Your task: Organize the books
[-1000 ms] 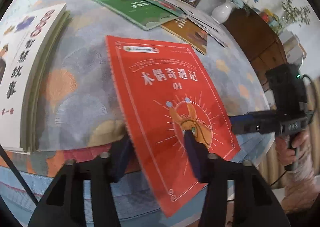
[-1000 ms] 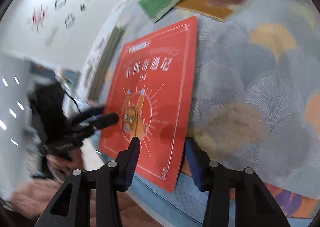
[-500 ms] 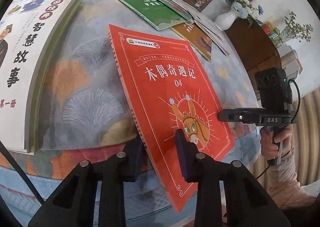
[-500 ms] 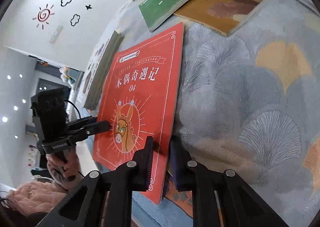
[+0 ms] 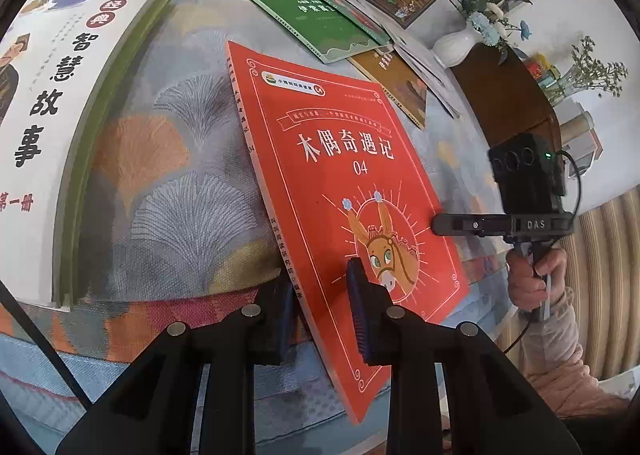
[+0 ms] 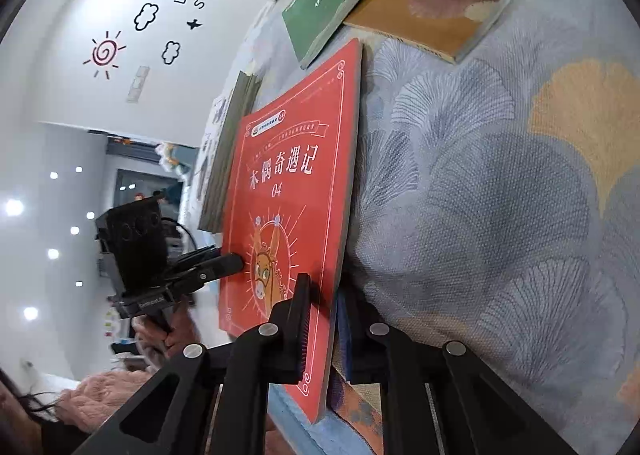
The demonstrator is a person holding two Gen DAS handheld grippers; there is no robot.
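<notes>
On the far left sits a white book on top of a green-edged stack. Next over, the left gripper is clamped on the near spine edge of the red book, which is tipped up off the patterned tablecloth. The right gripper pinches the same book's other near corner. Behind it are green books and a brown book, and a white vase on the right.
</notes>
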